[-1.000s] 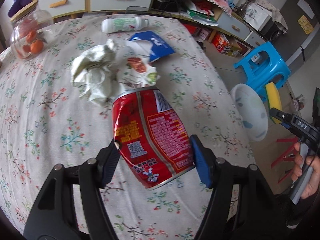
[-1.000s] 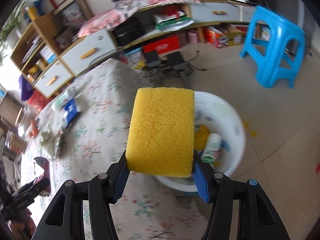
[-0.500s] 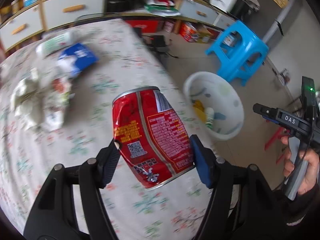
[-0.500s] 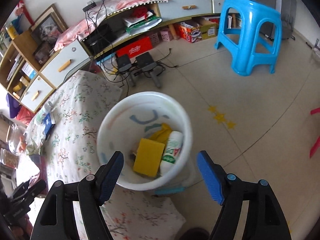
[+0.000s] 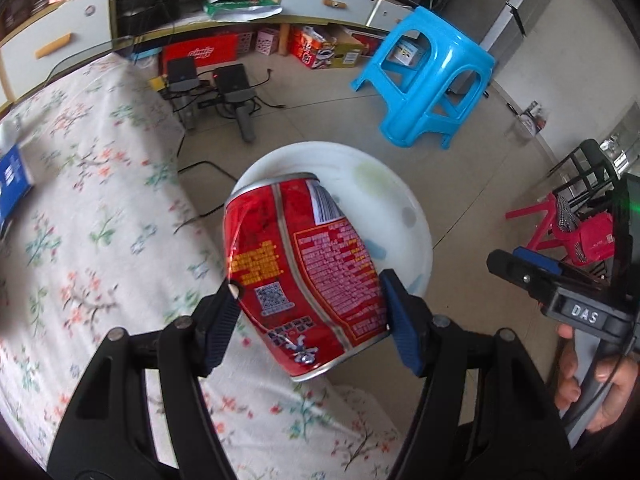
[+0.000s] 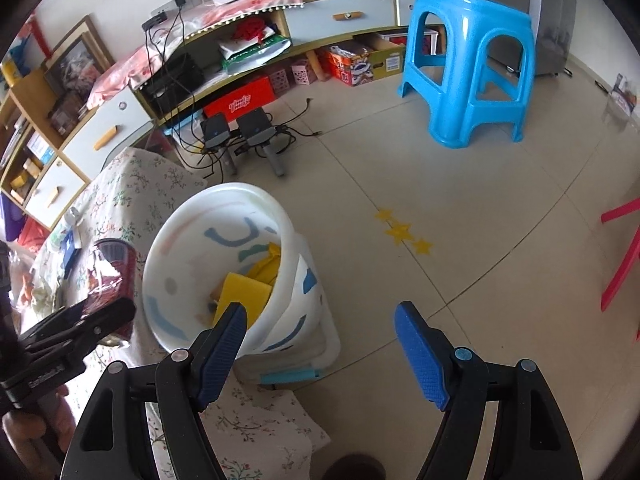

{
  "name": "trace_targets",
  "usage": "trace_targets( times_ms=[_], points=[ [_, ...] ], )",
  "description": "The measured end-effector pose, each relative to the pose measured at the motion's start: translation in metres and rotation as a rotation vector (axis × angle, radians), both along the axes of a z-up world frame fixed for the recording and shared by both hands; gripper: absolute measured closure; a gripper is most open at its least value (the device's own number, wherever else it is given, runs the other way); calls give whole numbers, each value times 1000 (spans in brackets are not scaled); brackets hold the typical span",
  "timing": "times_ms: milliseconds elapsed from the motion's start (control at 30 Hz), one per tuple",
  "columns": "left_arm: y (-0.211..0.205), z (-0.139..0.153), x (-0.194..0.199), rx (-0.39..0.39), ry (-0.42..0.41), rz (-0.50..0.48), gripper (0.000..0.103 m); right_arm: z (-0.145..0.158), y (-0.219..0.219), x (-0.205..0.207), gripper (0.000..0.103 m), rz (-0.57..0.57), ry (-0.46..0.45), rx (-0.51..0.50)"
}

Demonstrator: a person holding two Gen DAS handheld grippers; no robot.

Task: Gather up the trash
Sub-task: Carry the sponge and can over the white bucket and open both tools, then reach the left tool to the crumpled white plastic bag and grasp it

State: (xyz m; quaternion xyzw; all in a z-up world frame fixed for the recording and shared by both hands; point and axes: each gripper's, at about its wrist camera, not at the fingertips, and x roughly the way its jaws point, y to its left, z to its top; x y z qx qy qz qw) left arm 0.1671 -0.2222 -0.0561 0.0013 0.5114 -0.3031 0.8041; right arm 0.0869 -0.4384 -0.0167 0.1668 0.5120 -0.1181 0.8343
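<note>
We hold the dented red drink can (image 5: 302,276) clamped in our left gripper (image 5: 308,320) over the round white plastic bin (image 5: 416,224); centre it before letting go. Our right gripper (image 6: 320,344) fingers stand apart, empty.

Bright daylight, motion-blurred tablecloth (image 5: 92,216), fisheye-warped dark corners

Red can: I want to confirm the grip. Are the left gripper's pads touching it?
Touching. The left wrist view shows both pads pressed against the red can's sides.
</note>
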Motion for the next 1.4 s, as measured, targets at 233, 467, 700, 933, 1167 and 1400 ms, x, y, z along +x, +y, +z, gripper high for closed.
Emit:
trace_targets(
  times_ms=[233, 467, 700, 933, 1167, 1400],
  points=[
    [1, 4, 4, 39, -63, 33, 6, 5, 2, 0, 25, -2, -19, 10],
    [35, 21, -7, 83, -105, 59, 4, 9, 15, 4, 25, 21, -26, 4],
    [87, 33, -17, 102, -121, 134, 3, 17, 43, 14, 25, 61, -39, 8],
    [141, 41, -24, 121, -149, 225, 2, 23, 80, 33, 24, 119, -53, 6],
    [198, 35, -24, 111, -126, 364, 1, 25, 128, 51, 23, 184, -46, 1],
    [260, 24, -10, 122, -45, 561, 1, 29, 173, 68, 21, 234, -60, 30]
  ],
)
